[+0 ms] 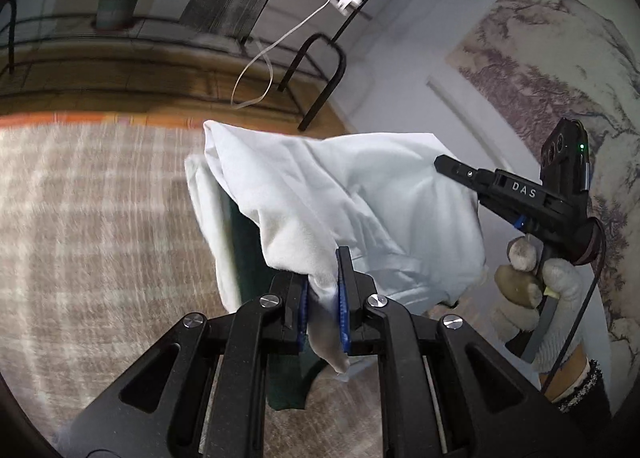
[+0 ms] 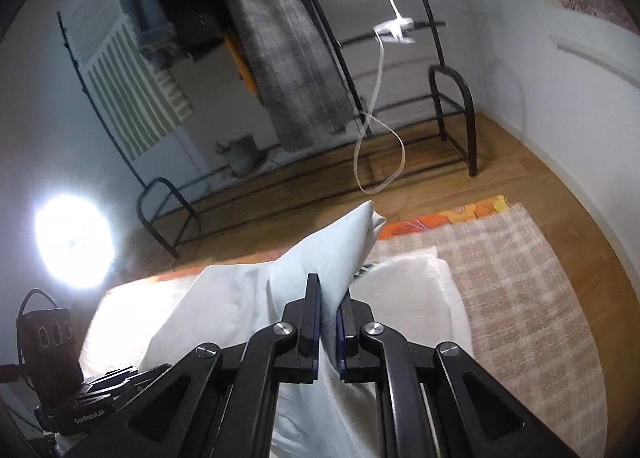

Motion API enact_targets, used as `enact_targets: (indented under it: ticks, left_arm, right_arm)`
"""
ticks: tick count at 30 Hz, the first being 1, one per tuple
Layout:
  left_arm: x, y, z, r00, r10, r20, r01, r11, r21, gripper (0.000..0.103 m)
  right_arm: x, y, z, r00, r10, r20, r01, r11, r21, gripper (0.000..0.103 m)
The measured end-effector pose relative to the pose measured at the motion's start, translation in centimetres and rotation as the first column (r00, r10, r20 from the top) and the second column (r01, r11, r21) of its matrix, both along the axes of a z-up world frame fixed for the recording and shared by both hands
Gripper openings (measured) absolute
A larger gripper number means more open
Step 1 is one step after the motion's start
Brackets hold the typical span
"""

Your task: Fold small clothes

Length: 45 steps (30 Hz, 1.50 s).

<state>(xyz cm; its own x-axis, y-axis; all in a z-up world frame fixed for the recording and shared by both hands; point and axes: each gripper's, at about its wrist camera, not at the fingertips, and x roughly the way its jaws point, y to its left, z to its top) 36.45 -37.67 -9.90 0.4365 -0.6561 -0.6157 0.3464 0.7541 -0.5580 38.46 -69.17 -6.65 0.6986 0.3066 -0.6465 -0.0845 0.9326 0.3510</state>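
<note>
I see my left gripper (image 1: 323,300) fingers clenched on soft white garment (image 1: 340,194); right gripper (image 2: 329,322) fingers pinch its creased corner above woven plaid rug (image 2: 520,278).

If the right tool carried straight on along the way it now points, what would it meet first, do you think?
Beyond the white garment already clamped in the right tool, probably the checked rug or the folded white cloth on it, since the tool points downward; depth is unclear.
</note>
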Motion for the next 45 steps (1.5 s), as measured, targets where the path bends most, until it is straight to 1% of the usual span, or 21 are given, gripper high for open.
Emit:
enact_targets:
  ticks: [2,6,9,11,13,14,15,17,18,24,27,31,36,41,45]
  left_arm:
    - [0.1,-0.2,-0.9,1.0,-0.002,-0.011,0.002,1.0,0.016,0.01]
    - [-0.1,-0.6,-1.5,1.0,-0.008,-0.011,0.009,0.998,0.061,0.01]
    - [-0.2,-0.8,-1.8,1.0,-0.007,-0.016,0.008,0.996,0.092,0.01]
    - [-0.3,-1.1,-1.7,1.0,-0.006,-0.011,0.007,0.992,0.126,0.01]
    - [-0.5,-1.4,-1.7,1.0,-0.004,-0.005,0.005,0.987,0.162,0.01]
    - [-0.6,-1.5,-1.6,1.0,-0.005,-0.001,0.005,0.984,0.179,0.011]
    - [-0.8,-1.6,-1.6,1.0,-0.003,0.0,0.003,0.982,0.188,0.012]
    - [-1.0,-1.7,-1.4,1.0,-0.002,0.006,0.0,0.978,0.209,0.013]
    - [-1.2,-1.6,-1.2,1.0,0.001,0.009,-0.003,0.977,0.214,0.014]
    - [-3.0,-1.0,0.0,0.999,0.007,0.035,-0.015,0.974,0.228,0.015]
    - [-4.4,-0.4,1.3,0.998,0.003,0.058,-0.016,0.973,0.231,0.015]
    - [-6.9,0.7,3.8,0.994,-0.005,0.112,-0.021,0.972,0.235,0.015]
    - [-10.0,2.4,7.1,0.988,-0.005,0.156,-0.029,0.976,0.216,0.015]
    - [-13.9,4.5,10.3,0.978,-0.013,0.208,-0.03,0.979,0.202,0.015]
    - [-16.7,6.0,12.3,0.971,-0.021,0.238,-0.027,0.98,0.198,0.015]
  right_arm:
    - [0.9,-0.5,-1.3,1.0,-0.007,-0.025,0.007,1.0,-0.016,0.003]
    - [1.5,-1.3,-3.0,0.998,-0.036,-0.053,0.033,0.998,-0.046,0.003]
    - [1.9,-1.7,-3.7,0.996,-0.054,-0.068,0.049,0.996,-0.08,0.003]
    - [2.1,-1.7,-4.0,0.994,-0.07,-0.079,0.061,0.991,-0.119,0.003]
    - [2.4,-1.5,-4.2,0.992,-0.092,-0.086,0.077,0.983,-0.165,0.007]
    - [2.4,-1.5,-4.2,0.99,-0.108,-0.088,0.091,0.978,-0.186,0.013]
    - [2.5,-1.5,-4.3,0.988,-0.123,-0.09,0.102,0.974,-0.204,0.021]
    - [2.2,-1.6,-4.0,0.987,-0.136,-0.081,0.116,0.97,-0.215,0.027]
    - [2.0,-1.7,-3.8,0.987,-0.139,-0.075,0.12,0.969,-0.215,0.029]
    - [0.5,-1.6,-2.1,0.988,-0.143,-0.057,0.128,0.967,-0.22,0.029]
    - [-0.7,-1.1,-1.0,0.989,-0.143,-0.046,0.13,0.966,-0.226,0.029]
    - [-2.8,0.2,1.2,0.991,-0.13,-0.017,0.122,0.965,-0.233,0.029]
    - [-5.6,2.3,4.3,0.992,-0.12,0.029,0.124,0.965,-0.233,0.029]
    - [-9.6,4.9,7.6,0.992,-0.103,0.07,0.117,0.964,-0.238,0.029]
    - [-12.8,6.5,9.8,0.99,-0.104,0.096,0.125,0.964,-0.236,0.029]
